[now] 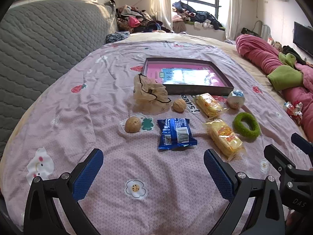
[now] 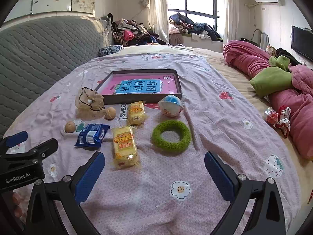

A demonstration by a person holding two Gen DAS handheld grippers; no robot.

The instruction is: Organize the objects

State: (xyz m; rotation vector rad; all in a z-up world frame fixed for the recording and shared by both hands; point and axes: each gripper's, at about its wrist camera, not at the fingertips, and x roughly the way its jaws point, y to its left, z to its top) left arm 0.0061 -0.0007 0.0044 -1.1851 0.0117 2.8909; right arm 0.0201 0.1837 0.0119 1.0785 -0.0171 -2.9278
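Both tools wide open, empty: left tool (image 1: 153,173) behind blue packet (image 1: 176,134); right tool (image 2: 154,176) near green ring (image 2: 171,136).

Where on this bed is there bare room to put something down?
Bare sheet lies between the snacks and both open grippers, left gripper and right gripper, and right of the green ring. It is crowded just before the tray: walnuts, yellow packets, blue packet, scrunchie.
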